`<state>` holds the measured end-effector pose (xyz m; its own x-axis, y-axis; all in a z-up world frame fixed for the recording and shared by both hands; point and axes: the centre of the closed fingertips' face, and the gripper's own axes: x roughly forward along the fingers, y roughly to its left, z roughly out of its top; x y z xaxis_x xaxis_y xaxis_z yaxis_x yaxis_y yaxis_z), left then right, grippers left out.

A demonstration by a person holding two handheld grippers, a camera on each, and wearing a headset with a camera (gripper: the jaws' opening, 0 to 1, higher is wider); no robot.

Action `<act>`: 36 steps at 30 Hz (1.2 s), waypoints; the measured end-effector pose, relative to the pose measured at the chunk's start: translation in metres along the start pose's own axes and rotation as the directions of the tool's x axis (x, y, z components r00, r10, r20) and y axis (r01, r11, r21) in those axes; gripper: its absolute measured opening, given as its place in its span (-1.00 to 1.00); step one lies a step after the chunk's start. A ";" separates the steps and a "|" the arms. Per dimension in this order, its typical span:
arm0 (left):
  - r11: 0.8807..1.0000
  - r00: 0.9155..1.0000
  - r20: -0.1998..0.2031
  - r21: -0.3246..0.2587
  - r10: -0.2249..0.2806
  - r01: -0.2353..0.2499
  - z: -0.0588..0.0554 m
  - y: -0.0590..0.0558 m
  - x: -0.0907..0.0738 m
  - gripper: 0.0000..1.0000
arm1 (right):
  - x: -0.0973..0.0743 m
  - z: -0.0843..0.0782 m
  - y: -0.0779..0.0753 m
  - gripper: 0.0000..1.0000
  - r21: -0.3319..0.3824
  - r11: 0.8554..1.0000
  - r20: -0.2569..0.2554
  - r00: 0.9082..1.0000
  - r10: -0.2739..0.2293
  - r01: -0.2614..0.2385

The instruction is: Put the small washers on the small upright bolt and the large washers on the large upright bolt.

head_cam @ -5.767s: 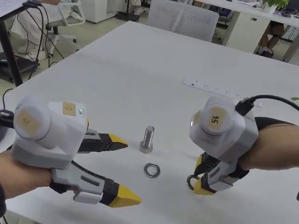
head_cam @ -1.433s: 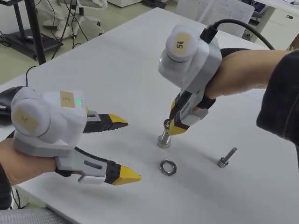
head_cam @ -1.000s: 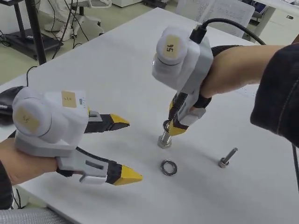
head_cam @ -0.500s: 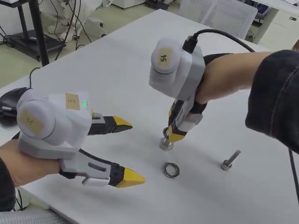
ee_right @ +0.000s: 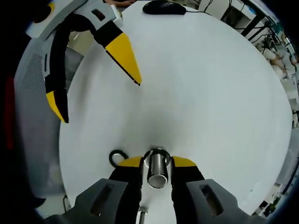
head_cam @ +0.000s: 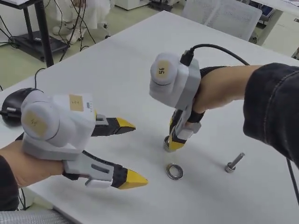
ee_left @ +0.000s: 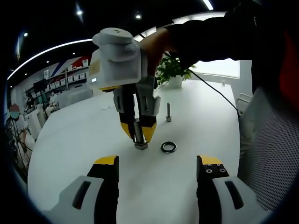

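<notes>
The large upright bolt (head_cam: 167,143) stands mid-table, its shaft between the jaws of my right gripper (head_cam: 175,143), which points straight down over it. In the right gripper view the bolt (ee_right: 157,170) rises between the yellow fingertips (ee_right: 183,162), and a large washer (ee_right: 157,153) rings it at tip level, pinched by the jaws. A second large washer (head_cam: 174,171) lies flat just in front of the bolt. The small bolt (head_cam: 234,163) stands to the right. My left gripper (head_cam: 138,152) hovers open and empty, left of the bolt.
A black mouse (head_cam: 11,100) lies at the table's left edge. A mesh chair (head_cam: 222,16) stands beyond the far edge. The table's near edge (head_cam: 70,207) runs just under my left gripper. A potted plant (ee_left: 170,70) sits at the table's far side.
My right gripper carried the washer from the right side to above the large bolt, then lowered it over the shaft. The left gripper has held its place, open.
</notes>
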<state>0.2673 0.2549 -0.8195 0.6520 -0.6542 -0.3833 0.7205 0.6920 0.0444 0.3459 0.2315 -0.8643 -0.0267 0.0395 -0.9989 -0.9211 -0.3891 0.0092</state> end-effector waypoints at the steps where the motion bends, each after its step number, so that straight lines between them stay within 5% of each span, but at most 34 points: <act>1: 1.000 1.000 0.000 0.000 0.000 0.000 0.000 0.000 0.000 0.33 | 0.000 0.000 0.000 -0.52 0.005 1.000 -0.001 1.000 0.002 -0.002; 16: 1.000 1.000 0.001 -0.001 -0.002 0.002 0.000 -0.001 0.000 0.31 | 0.003 -0.005 0.003 -0.44 0.021 1.000 0.012 1.000 0.005 -0.005; 36: 1.000 1.000 0.006 0.005 -0.010 0.010 0.004 -0.003 0.003 0.31 | -0.017 -0.030 0.009 -0.37 0.081 0.996 0.050 0.997 -0.052 0.048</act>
<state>0.2680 0.2497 -0.8174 0.6461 -0.6628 -0.3786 0.7280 0.6841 0.0449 0.3498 0.2001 -0.8488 0.0022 0.1056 -0.9944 -0.9497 -0.3112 -0.0351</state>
